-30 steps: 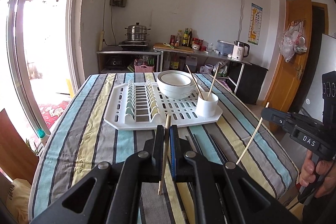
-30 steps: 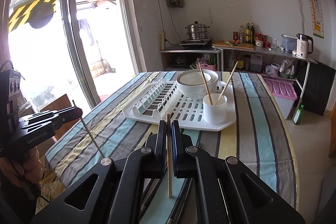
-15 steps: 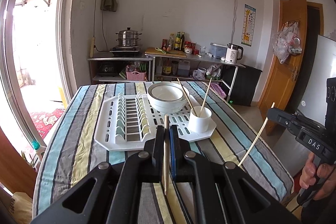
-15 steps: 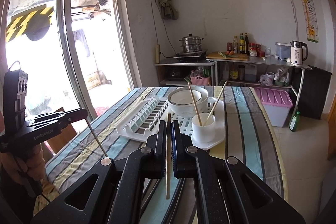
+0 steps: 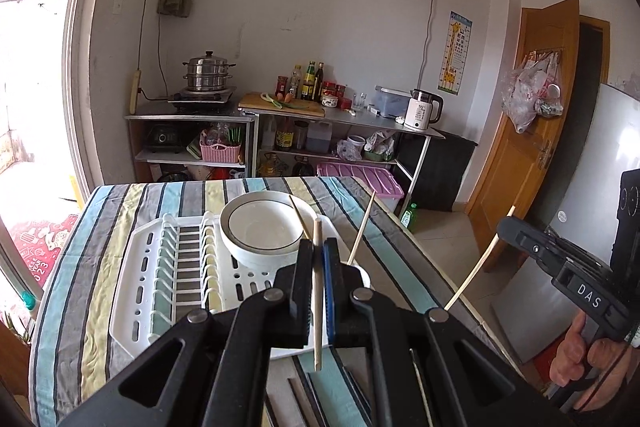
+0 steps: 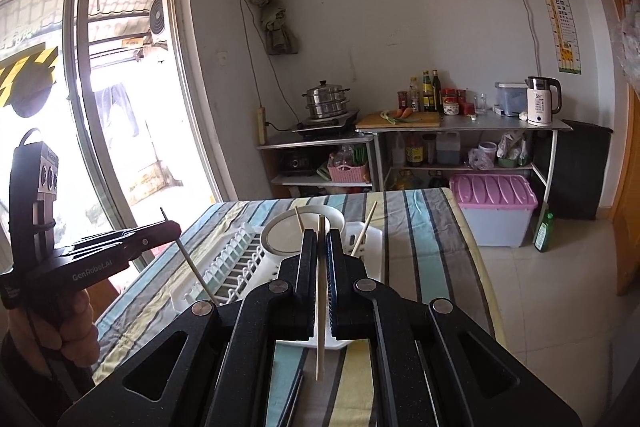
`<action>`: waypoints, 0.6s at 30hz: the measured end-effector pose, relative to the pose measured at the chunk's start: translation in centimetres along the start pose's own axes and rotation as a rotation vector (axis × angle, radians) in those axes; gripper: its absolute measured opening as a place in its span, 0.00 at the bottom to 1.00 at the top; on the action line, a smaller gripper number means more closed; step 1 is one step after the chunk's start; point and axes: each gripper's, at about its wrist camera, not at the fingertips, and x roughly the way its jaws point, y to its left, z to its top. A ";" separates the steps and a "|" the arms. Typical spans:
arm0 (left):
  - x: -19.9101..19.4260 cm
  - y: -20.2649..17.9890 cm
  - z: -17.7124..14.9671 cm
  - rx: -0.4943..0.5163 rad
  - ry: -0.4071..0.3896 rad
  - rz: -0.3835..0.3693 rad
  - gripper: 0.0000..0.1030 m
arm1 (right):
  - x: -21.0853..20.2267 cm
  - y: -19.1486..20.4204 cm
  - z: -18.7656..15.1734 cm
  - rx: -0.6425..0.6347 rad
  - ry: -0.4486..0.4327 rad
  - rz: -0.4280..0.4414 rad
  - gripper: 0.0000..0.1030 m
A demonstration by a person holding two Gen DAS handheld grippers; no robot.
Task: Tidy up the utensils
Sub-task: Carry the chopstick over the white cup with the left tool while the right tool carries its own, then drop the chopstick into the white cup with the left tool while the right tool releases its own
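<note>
My left gripper (image 5: 318, 243) is shut on a pale wooden chopstick (image 5: 317, 307) that hangs nearly upright between its pads. Just behind the fingers, on the white dish rack (image 5: 132, 291), a white cup is mostly hidden; two chopsticks (image 5: 362, 227) lean out of it. A white bowl (image 5: 260, 231) sits on the rack beside the cup. My right gripper (image 6: 320, 235) is shut on another pale chopstick (image 6: 321, 307), above the rack's near edge (image 6: 224, 267) and the cup (image 6: 370, 233). Each view shows the other gripper off to the side, gripping its slanted chopstick.
Dark chopsticks (image 5: 300, 399) lie on the striped tablecloth (image 5: 92, 267) below my fingers. Beyond the table stand metal shelves with a steamer pot (image 5: 208, 71), bottles and a kettle (image 5: 420, 109). A pink-lidded bin (image 6: 494, 207) is on the floor to the right, and a glass door on the left.
Both grippers have risen and moved closer to the dish rack, each still shut on its chopstick. The cup has slipped behind the left fingers.
</note>
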 end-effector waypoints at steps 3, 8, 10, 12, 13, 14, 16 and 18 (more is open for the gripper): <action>1.3 -0.1 1.6 -0.015 -0.019 -0.006 0.05 | 0.9 -0.5 1.5 0.006 -0.027 -0.001 0.04; 3.5 0.1 4.0 -0.054 -0.050 -0.017 0.05 | 2.3 -0.5 3.3 -0.004 -0.068 -0.005 0.04; 4.2 0.0 4.5 -0.064 -0.059 -0.023 0.05 | 3.1 -0.6 3.7 0.000 -0.073 -0.002 0.04; 5.2 0.2 4.8 -0.069 -0.061 -0.024 0.05 | 4.0 -0.7 3.8 -0.001 -0.071 -0.001 0.04; 5.7 0.2 4.8 -0.073 -0.057 -0.029 0.05 | 4.4 -0.7 3.8 -0.003 -0.068 0.000 0.04; 6.2 0.2 4.7 -0.076 -0.053 -0.028 0.05 | 4.9 -0.7 3.8 -0.004 -0.065 0.003 0.04; 7.0 0.3 4.4 -0.077 -0.042 -0.029 0.05 | 5.8 -0.7 3.6 -0.006 -0.056 0.001 0.04; 7.9 0.4 4.1 -0.082 -0.022 -0.024 0.05 | 6.8 -0.8 3.3 -0.006 -0.042 0.005 0.04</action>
